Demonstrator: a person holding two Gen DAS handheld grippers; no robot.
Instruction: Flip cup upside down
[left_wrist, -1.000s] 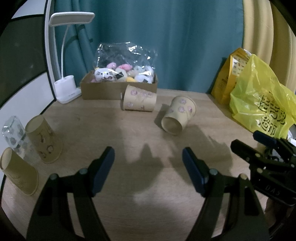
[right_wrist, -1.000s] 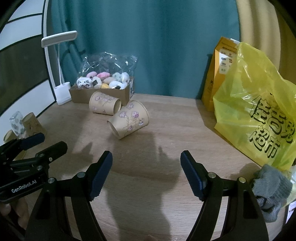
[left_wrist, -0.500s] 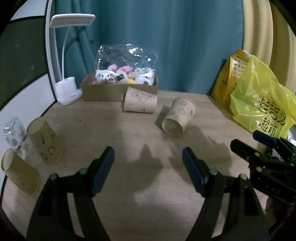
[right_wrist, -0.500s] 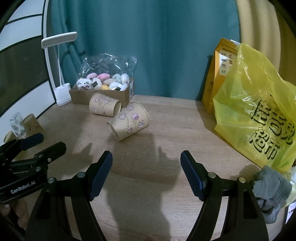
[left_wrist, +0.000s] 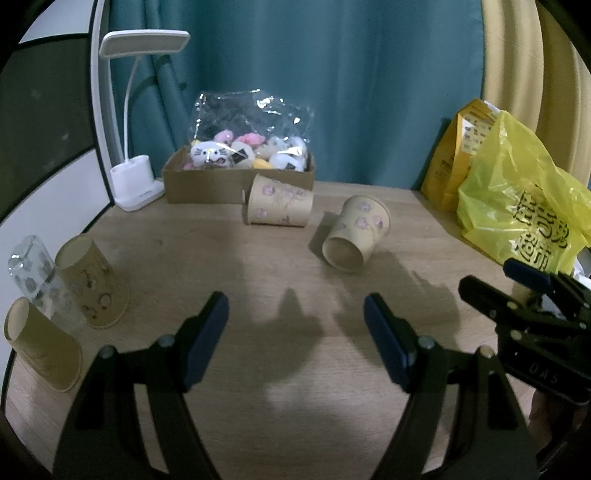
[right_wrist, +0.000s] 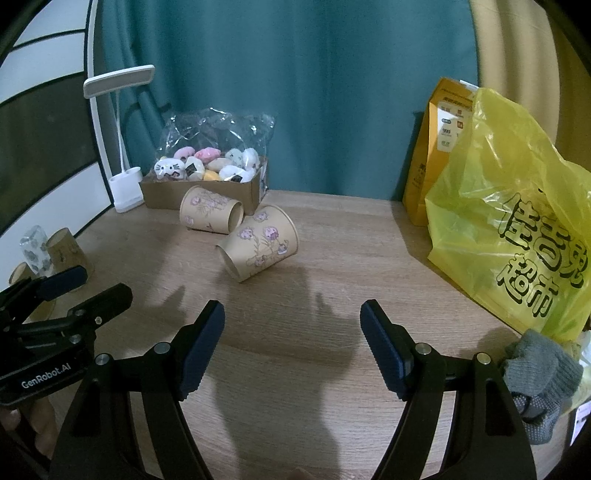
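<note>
Two flowered paper cups lie on their sides on the wooden table. The nearer cup (left_wrist: 355, 234) (right_wrist: 258, 247) has its mouth toward me; the farther cup (left_wrist: 280, 206) (right_wrist: 210, 215) lies by the cardboard box. My left gripper (left_wrist: 295, 339) is open and empty, above the table short of the cups. My right gripper (right_wrist: 291, 343) is open and empty, to the right of the left one, and shows in the left wrist view (left_wrist: 517, 291). The left gripper shows in the right wrist view (right_wrist: 70, 291).
Two paper cups (left_wrist: 92, 280) (left_wrist: 40, 347) and a clear glass (left_wrist: 40, 280) stand upside down at the left edge. A cardboard box of plush toys (left_wrist: 236, 173), a white desk lamp (left_wrist: 136, 184), a yellow plastic bag (right_wrist: 517, 236), an orange box (right_wrist: 439, 155) and a grey glove (right_wrist: 535, 373) ring the table.
Both grippers have drifted slightly; the cups sit a little lower in the views. Nothing was grasped or moved.
</note>
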